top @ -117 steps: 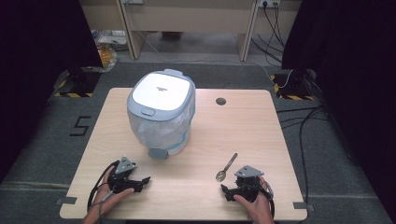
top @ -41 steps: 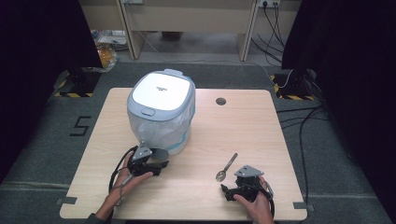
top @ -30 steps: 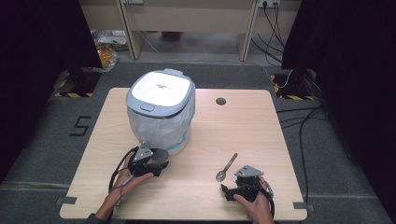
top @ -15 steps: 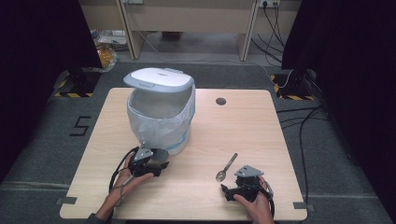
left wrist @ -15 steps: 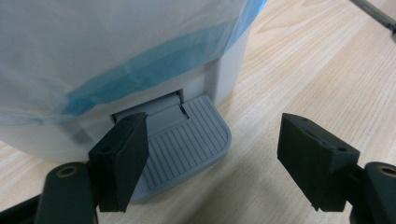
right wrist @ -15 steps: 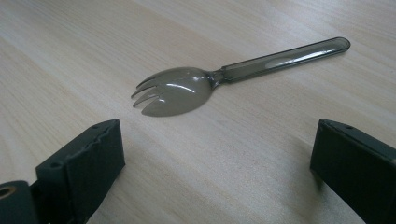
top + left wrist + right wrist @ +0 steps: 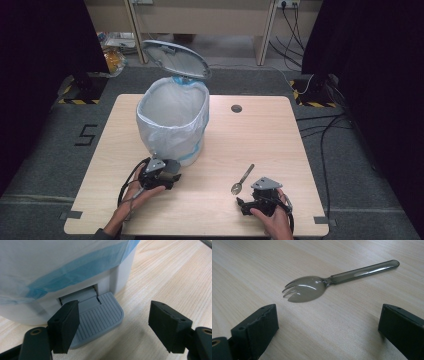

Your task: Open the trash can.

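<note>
A pale wooden table (image 7: 260, 135) stands on grey carpet, with dark curtains to either side and cables trailing on the floor at the right. Near its left-centre sits a white pedal bin (image 7: 172, 125) lined with a white bag edged in blue; its lid (image 7: 175, 57) stands raised and tilted back, so the bin is open at the top. A small dark round hole (image 7: 236, 108) marks the table behind the bin, to its right.

The left claw (image 7: 113, 325) is at the foot of the bin, released, its jaws spread wide. In the left gripper view one jaw rests over the ribbed grey pedal (image 7: 100, 318) (whether it presses down or merely touches I cannot tell) while the other hangs over bare wood.

The right claw (image 7: 325, 332) lies low on the table near the front edge, also released, jaws well apart. Just ahead of it lies a translucent grey spork (image 7: 332, 282), flat on the wood, tines toward the claw and handle pointing away, untouched.
</note>
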Available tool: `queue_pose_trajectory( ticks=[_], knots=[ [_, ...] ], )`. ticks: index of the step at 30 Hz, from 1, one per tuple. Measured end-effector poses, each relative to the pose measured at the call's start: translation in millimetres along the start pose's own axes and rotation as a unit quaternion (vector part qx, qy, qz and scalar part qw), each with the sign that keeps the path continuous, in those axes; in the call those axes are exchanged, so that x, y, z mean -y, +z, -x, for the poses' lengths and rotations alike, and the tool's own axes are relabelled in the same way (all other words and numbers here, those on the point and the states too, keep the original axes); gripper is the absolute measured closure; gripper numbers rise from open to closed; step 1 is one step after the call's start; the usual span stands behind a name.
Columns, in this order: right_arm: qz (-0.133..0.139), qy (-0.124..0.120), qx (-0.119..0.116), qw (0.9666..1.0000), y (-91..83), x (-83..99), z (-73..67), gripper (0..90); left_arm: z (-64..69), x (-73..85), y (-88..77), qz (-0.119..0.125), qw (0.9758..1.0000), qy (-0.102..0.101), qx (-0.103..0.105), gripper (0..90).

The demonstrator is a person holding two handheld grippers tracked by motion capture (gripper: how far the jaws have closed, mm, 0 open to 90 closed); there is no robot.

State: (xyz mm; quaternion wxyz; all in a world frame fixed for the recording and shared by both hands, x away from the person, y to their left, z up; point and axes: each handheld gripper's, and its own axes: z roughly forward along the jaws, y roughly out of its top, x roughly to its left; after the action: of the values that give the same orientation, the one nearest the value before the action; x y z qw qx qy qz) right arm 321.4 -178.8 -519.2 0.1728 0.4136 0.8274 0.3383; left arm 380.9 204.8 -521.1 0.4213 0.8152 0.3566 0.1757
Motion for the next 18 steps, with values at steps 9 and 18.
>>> queue_pose_trajectory(
  ticks=[9,18],
  knots=[
    [0.001,0.000,0.001,1.0000,0.1,0.0,0.0,2.9,-0.1,-0.2,0.1,-0.001,1.0000,0.001,0.000,24.4],
    [0.000,-0.001,0.000,1.0000,0.0,0.0,0.0,2.9,0.4,-0.1,0.1,-0.003,1.0000,0.005,-0.003,24.4]
  ],
)
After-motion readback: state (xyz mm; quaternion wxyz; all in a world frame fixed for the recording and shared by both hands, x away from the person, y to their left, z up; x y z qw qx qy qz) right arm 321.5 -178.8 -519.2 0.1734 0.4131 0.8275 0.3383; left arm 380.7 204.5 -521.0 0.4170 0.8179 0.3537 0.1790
